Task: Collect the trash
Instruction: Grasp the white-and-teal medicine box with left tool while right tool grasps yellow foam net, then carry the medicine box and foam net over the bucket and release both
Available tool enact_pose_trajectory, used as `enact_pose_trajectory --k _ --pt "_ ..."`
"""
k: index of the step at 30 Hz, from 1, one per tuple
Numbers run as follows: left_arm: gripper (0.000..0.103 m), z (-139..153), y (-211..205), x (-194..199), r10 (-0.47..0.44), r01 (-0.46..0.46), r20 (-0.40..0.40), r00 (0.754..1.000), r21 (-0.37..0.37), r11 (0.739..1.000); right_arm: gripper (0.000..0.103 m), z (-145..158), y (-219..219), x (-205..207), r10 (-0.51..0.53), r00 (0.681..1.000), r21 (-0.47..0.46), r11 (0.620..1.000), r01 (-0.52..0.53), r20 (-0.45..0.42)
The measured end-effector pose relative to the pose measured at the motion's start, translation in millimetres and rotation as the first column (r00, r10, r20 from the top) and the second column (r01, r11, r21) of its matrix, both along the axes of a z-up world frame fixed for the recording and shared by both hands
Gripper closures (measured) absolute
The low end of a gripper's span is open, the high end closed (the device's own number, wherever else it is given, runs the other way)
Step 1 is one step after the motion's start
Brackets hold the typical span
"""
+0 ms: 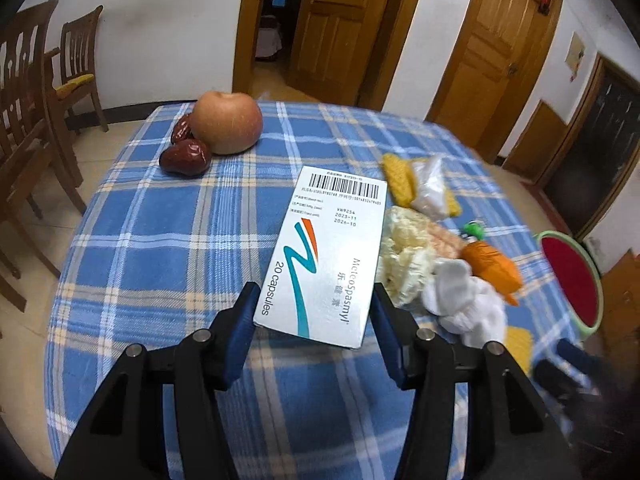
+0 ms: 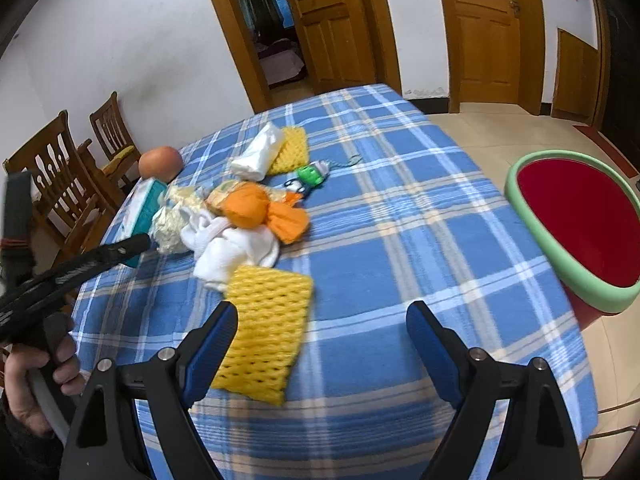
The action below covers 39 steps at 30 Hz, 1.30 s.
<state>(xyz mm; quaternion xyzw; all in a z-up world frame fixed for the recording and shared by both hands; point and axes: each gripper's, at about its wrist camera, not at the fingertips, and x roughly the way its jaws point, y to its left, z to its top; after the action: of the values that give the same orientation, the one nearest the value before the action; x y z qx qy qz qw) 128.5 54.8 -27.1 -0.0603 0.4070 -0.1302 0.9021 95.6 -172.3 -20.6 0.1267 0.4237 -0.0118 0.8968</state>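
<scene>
Home dining room: plaid-clothed table [image 2: 400, 208], wooden chairs [image 1: 44, 92], panelled doors [image 2: 484, 32] (bedroom visible beyond).

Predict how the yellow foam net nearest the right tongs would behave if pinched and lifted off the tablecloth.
The yellow foam net looks like open mesh foam, so it is probably very light and would squash between the pads. It lies flat and limp on the tablecloth, so it would likely droop when lifted. Being flat, it should not roll.

Right of the left gripper's fingers [image 1: 242, 316], a dark shape [image 1: 568, 364] at the table's edge is blurred beyond telling. The bin [image 1: 572, 280] beyond it is half cut by the picture's dark rim. Left of the right gripper's fingers [image 2: 218, 340], the box [image 2: 140, 208] is part hidden behind a black finger [image 2: 120, 250].
</scene>
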Motion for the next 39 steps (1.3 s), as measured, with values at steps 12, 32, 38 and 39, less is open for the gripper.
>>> enact_pose_trajectory --k 12,32,38,39 --pt "0.048 13.8 11.7 -19.3 -0.056 0.061 0.056 0.997 -0.080 0.995 0.050 -11.9 32.8 8.2 0.025 0.998 -0.068 0.997 -0.029 -0.049" --pt "0.048 28.5 3.5 -40.7 -0.089 0.101 0.094 0.992 -0.131 0.986 0.091 22.8 34.0 -22.7 0.026 0.996 -0.087 0.996 -0.019 0.085" --pt "0.048 37.1 -13.0 -50.3 -0.122 0.136 0.104 0.987 -0.136 0.981 0.091 43.1 22.3 -35.7 0.004 0.988 -0.089 0.996 0.010 0.151" --pt "0.048 38.0 -15.9 -51.5 -0.126 0.140 0.103 0.987 -0.136 0.981 0.091 45.9 19.2 -37.2 -0.002 0.987 -0.088 0.996 0.016 0.161"
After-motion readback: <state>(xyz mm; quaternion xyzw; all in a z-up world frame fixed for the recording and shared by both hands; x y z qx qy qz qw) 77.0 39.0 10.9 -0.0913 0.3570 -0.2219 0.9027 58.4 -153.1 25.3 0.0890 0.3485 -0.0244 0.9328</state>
